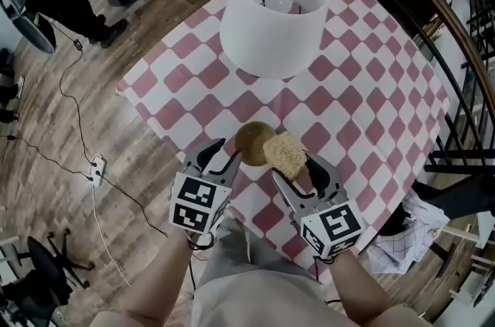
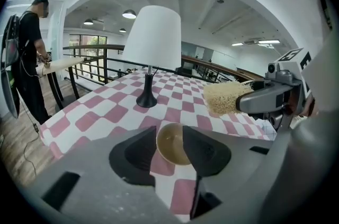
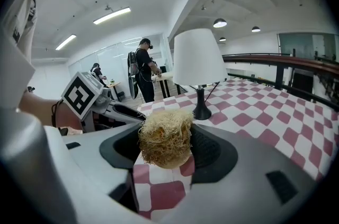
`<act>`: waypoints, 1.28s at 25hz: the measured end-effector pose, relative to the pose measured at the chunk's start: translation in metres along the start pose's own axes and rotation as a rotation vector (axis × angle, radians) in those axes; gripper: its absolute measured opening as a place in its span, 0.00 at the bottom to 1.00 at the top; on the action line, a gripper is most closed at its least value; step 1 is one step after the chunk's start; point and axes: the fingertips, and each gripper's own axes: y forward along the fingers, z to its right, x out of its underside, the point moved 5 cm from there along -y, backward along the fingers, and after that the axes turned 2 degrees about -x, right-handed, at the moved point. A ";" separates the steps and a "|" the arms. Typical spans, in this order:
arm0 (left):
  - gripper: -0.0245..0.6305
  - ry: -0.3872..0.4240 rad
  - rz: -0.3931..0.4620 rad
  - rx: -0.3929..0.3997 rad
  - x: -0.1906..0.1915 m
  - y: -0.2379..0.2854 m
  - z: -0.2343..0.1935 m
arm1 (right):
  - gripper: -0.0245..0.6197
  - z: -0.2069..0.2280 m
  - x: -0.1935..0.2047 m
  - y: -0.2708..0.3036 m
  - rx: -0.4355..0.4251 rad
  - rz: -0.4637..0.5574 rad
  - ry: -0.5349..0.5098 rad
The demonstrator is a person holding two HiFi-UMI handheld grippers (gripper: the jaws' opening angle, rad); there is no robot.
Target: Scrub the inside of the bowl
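A small tan bowl [image 1: 254,141] stands upright on the red-and-white checked table [image 1: 363,101] near its front edge. My left gripper [image 1: 223,155] is open just left of the bowl. In the left gripper view the bowl [image 2: 170,144] shows in the gap between the jaws of the left gripper [image 2: 169,135], with no pad pressing on it. My right gripper [image 1: 291,165] is shut on a straw-coloured fibrous scrubber [image 1: 285,153], which hangs at the bowl's right rim. In the right gripper view the scrubber [image 3: 165,137] fills the space between the jaws and hides the bowl.
A white-shaded lamp [image 1: 274,12] on a black base [image 2: 146,99] stands mid-table behind the bowl. A dark railing [image 1: 433,1] runs past the table's far and right sides. Cables and a power strip [image 1: 96,169] lie on the wooden floor at the left. A person [image 2: 29,53] stands at another table.
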 end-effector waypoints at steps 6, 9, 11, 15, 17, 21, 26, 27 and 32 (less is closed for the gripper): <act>0.28 0.036 -0.119 0.015 0.023 0.034 -0.002 | 0.44 0.008 0.019 0.020 -0.029 -0.053 0.034; 0.28 0.011 -0.169 0.025 0.036 0.047 -0.004 | 0.44 0.009 0.025 0.027 -0.043 -0.079 0.004; 0.29 0.004 -0.192 0.028 0.043 0.054 -0.005 | 0.44 0.010 0.029 0.029 -0.046 -0.095 -0.006; 0.29 -0.010 -0.224 0.026 0.054 0.065 -0.008 | 0.44 0.010 0.037 0.034 -0.048 -0.109 -0.026; 0.29 -0.025 -0.234 0.025 0.059 0.069 -0.009 | 0.44 0.009 0.039 0.034 -0.061 -0.100 -0.013; 0.29 -0.036 -0.262 0.035 0.066 0.076 -0.014 | 0.44 0.007 0.043 0.036 -0.080 -0.094 0.007; 0.25 -0.053 -0.263 0.032 0.072 0.077 -0.014 | 0.44 0.005 0.049 0.038 -0.082 -0.102 0.021; 0.21 -0.067 -0.251 0.026 0.071 0.077 -0.015 | 0.44 0.005 0.050 0.037 -0.084 -0.105 0.024; 0.11 -0.131 -0.210 0.015 0.068 0.076 -0.016 | 0.44 0.003 0.051 0.035 -0.102 -0.111 0.024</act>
